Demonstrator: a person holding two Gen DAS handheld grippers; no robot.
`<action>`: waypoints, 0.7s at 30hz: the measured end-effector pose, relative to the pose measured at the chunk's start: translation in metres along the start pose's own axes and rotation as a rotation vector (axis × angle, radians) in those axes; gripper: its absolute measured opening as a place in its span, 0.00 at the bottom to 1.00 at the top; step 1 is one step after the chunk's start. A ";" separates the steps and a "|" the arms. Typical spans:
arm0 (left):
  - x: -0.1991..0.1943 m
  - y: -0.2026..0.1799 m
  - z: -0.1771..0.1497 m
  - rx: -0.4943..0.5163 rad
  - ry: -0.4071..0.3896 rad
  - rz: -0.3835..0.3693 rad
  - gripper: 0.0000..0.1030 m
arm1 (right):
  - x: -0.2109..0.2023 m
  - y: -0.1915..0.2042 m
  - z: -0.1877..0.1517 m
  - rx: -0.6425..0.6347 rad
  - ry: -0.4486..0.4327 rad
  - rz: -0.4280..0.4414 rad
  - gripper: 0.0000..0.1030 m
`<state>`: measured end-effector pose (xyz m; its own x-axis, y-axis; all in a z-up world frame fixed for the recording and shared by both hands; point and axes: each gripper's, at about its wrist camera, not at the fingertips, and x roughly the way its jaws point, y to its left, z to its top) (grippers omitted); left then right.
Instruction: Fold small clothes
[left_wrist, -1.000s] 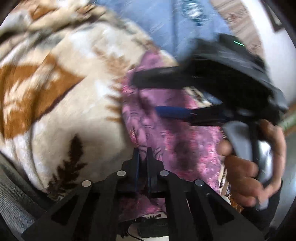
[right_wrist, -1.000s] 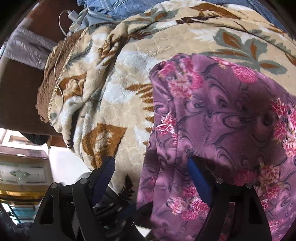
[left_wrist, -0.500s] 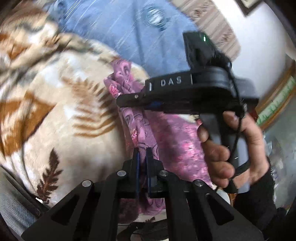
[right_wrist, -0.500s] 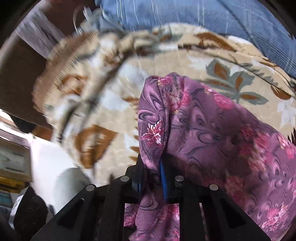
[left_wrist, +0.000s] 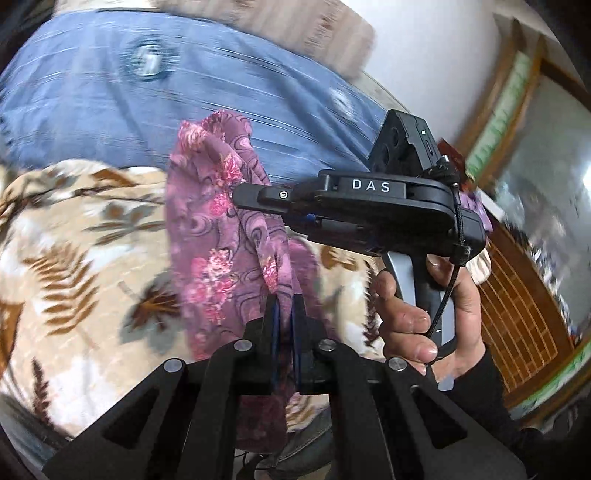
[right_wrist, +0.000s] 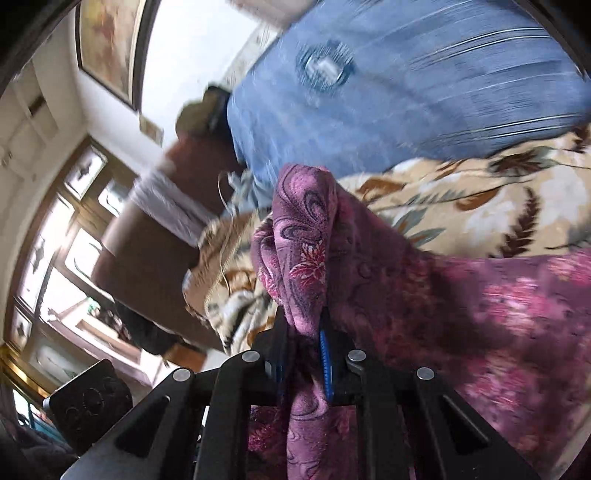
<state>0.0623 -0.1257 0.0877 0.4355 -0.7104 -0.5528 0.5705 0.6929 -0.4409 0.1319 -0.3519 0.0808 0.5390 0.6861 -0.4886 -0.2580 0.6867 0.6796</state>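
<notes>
Nearest, left gripper (left_wrist: 284, 314) clamped tight on a fold of purple floral garment (left_wrist: 218, 236). Right gripper (right_wrist: 303, 339) likewise pinched on a bunched edge of the same cloth, jaws just closed down onto it. Garment lifted and stretched between the two, hanging above a cream leaf-patterned blanket (left_wrist: 81, 258). Right hand (left_wrist: 424, 314) wrapped around its gripper handle. Beyond the blanket, a blue striped cushion (right_wrist: 424, 92). Farther still, blurred windows and a framed picture (right_wrist: 107, 44).
</notes>
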 end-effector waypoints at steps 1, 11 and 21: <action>0.008 -0.007 0.002 0.013 0.013 -0.006 0.03 | -0.015 -0.012 -0.002 0.018 -0.025 0.006 0.14; 0.124 -0.078 -0.006 0.096 0.250 -0.057 0.03 | -0.089 -0.126 -0.031 0.225 -0.170 0.042 0.14; 0.202 -0.075 -0.042 0.043 0.412 0.010 0.04 | -0.060 -0.226 -0.070 0.531 -0.128 -0.061 0.14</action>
<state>0.0782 -0.3158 -0.0205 0.1307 -0.5889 -0.7975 0.6004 0.6872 -0.4091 0.1015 -0.5317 -0.0819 0.6418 0.5918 -0.4877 0.1991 0.4856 0.8512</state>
